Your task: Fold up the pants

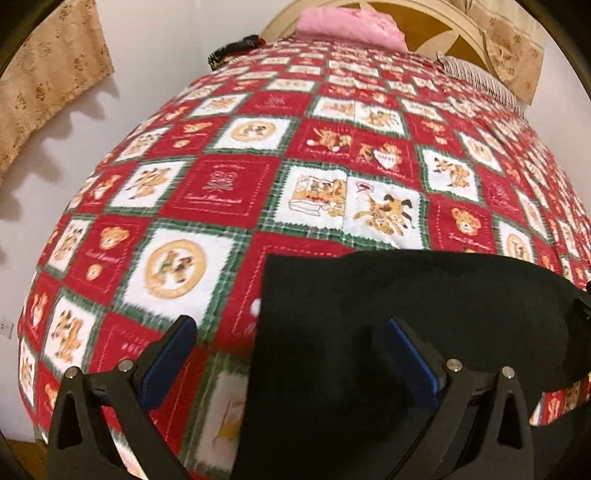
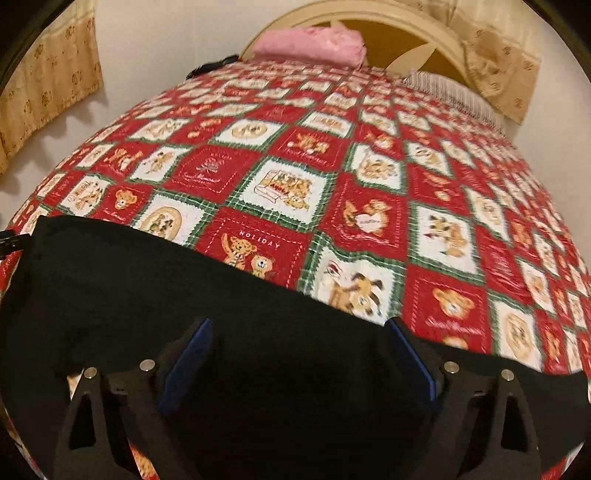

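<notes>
A: Where are the pants?
B: Spread crosswise on the bed, under both tongs.
A: Tongs?
B: Left tongs and right tongs both released; left tongs straddle the edge.

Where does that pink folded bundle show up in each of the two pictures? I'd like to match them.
Left wrist view: the pink bundle lies at the top, right of centre, at the bed's far end against the headboard.
Right wrist view: the pink bundle lies at the top centre, again against the headboard.
Shared landmark: the white quilt square with a running dog, just beyond the black pants.
</notes>
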A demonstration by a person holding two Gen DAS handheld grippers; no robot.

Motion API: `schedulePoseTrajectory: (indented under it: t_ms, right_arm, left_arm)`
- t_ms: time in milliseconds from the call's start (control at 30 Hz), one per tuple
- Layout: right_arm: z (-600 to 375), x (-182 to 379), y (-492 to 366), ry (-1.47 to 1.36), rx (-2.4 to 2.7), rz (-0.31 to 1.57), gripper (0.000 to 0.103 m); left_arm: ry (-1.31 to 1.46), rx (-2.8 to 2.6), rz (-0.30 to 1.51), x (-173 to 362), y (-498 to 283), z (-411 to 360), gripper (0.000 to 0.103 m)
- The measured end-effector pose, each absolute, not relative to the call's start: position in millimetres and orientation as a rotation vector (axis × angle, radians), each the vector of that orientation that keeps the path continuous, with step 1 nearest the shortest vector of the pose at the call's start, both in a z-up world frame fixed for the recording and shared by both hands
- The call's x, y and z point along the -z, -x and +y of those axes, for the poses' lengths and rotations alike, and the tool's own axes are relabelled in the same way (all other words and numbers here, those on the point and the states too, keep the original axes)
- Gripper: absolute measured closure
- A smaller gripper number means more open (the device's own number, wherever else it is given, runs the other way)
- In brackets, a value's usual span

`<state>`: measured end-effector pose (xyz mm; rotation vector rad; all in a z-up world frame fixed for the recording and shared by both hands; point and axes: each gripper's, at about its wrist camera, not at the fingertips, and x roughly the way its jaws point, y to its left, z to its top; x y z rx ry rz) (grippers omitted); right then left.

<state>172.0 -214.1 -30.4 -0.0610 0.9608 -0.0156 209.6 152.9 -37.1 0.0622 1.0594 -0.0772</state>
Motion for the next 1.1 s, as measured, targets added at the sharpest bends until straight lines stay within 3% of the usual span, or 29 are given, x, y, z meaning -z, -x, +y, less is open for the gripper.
schedulePoseTrajectory:
  t_ms: [200, 400, 467, 500, 600, 633, 667, 767, 1100]
  right_arm:
    - [-209, 44, -195, 0.103, -0.026, 0.998, 0.010]
    - [-206, 57, -200, 0.082, -0.089, 1.019, 0.022]
    - [-206, 58, -201, 0.052, -0.142, 1.022, 0.041]
    - [-206, 57, -201, 0.047, -0.155, 1.025, 0.043]
    - [-199, 53, -197, 0.139, -0.154, 1.015, 0.072]
    - [-199, 51, -196, 0.159, -0.140, 1.014, 0.088]
    - [-201, 50, -196, 0.164, -0.131, 1.019, 0.095]
    - [-204, 37, -187, 0.143, -0.137, 0.997, 0.098]
    - [-188, -53, -90, 0.133, -0.130, 0.732, 0.098]
  left_arm:
    - [-0.033, 0.086, 1.103, 53, -232, 150, 0.000]
    - [-0.010, 0.086, 1.109, 63, -241, 152, 0.000]
    - [-0.009, 0.085, 1.102, 62, -243, 152, 0.001]
    - [-0.005, 0.081, 1.097, 62, -244, 152, 0.004]
    - [0.008, 0.103, 1.070, 56, -246, 151, 0.031]
    - [0.015, 0.125, 1.069, 54, -247, 149, 0.045]
    - [0.013, 0.131, 1.068, 52, -249, 147, 0.050]
    - [-0.003, 0.161, 1.050, 43, -247, 138, 0.071]
    - [0.068, 0.256, 0.755, -39, -177, 157, 0.076]
